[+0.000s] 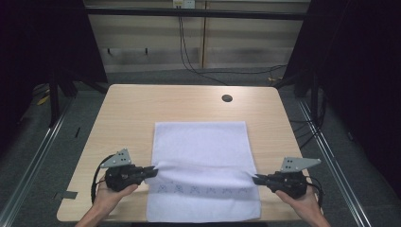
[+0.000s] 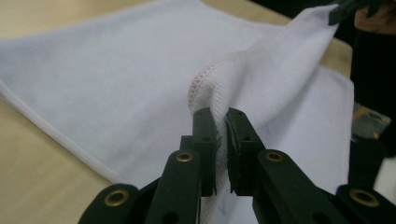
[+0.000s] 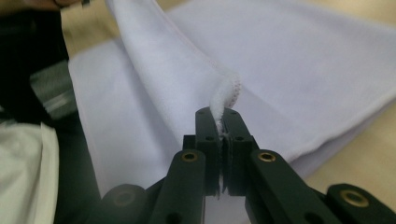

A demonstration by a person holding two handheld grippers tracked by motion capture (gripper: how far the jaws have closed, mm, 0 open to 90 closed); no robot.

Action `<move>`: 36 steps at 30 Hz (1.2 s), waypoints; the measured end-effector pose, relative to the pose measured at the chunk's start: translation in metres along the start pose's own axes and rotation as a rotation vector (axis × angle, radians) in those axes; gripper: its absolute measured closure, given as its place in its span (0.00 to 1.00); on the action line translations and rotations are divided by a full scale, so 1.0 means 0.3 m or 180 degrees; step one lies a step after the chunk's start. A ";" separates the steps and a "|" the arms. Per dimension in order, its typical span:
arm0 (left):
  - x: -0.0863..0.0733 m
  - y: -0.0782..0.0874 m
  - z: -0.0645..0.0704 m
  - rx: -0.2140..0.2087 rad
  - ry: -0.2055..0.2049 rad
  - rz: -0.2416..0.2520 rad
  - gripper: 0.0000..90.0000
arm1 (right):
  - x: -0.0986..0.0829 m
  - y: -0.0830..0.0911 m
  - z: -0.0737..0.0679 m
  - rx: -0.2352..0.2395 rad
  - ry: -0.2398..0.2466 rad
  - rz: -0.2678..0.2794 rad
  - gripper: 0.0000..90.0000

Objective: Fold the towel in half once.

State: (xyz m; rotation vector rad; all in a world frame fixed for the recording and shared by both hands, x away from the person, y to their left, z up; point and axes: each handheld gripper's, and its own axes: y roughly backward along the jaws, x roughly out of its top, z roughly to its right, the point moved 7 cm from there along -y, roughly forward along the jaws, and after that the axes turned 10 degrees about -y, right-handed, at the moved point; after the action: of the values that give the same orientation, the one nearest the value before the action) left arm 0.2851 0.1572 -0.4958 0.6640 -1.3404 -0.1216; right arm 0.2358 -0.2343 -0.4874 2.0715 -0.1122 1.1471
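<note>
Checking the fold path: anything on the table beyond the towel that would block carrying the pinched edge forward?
Nothing visible. Both tongs, left and right, pinch the white towel. The tabletop beyond it has a flush cable hole.

A white towel lies spread across the near half of the bench, its near end hanging just over the front edge. A fold runs across it, raised at both side edges. A faint row of patterns shows below the fold.
</note>
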 end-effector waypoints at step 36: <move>-0.014 -0.182 -0.261 0.0110 0.0232 -0.0381 0.81 | 0.132 -0.205 0.118 -0.0297 -0.0141 -0.0092 0.67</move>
State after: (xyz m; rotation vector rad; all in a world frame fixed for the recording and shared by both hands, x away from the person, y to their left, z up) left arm 0.3721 0.1441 -0.5331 0.7713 -1.2352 -0.1694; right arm 0.3088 -0.2028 -0.5035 2.0102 -0.1537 1.0592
